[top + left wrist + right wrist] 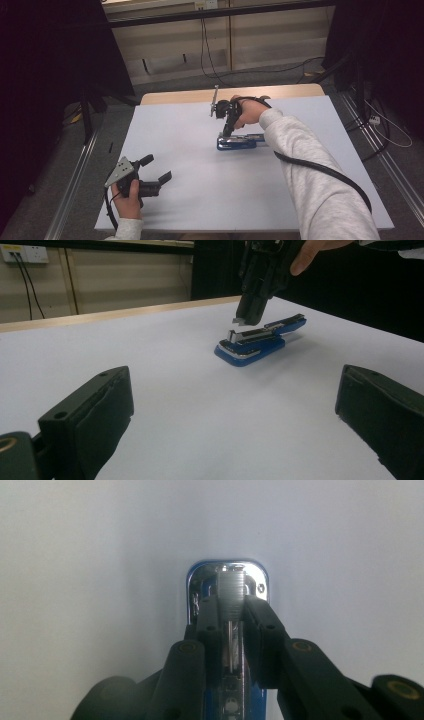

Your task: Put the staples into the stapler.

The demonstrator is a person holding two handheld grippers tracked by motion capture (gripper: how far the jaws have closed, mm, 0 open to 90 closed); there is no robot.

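A blue stapler [241, 142] with a silver head lies flat on the white table top [185, 195], right of the middle. My right gripper [227, 132] points straight down on its left end. In the right gripper view the jaws of that gripper [231, 600] sit close together on either side of the stapler's [227, 575] narrow metal top arm. The left gripper view shows the same gripper [245, 320] with its tips at the stapler's [255, 342] head. My left gripper [156, 168] is held low near the front left corner, wide open and holding nothing [232, 375].
A wooden strip [200, 94] borders the table's far edge. Metal rails [75, 175] run along both sides on the floor. Black curtains [50, 60] hang left and right, and cables [210, 60] trail across the floor beyond the table. A thick cable [325, 170] hangs from the right forearm.
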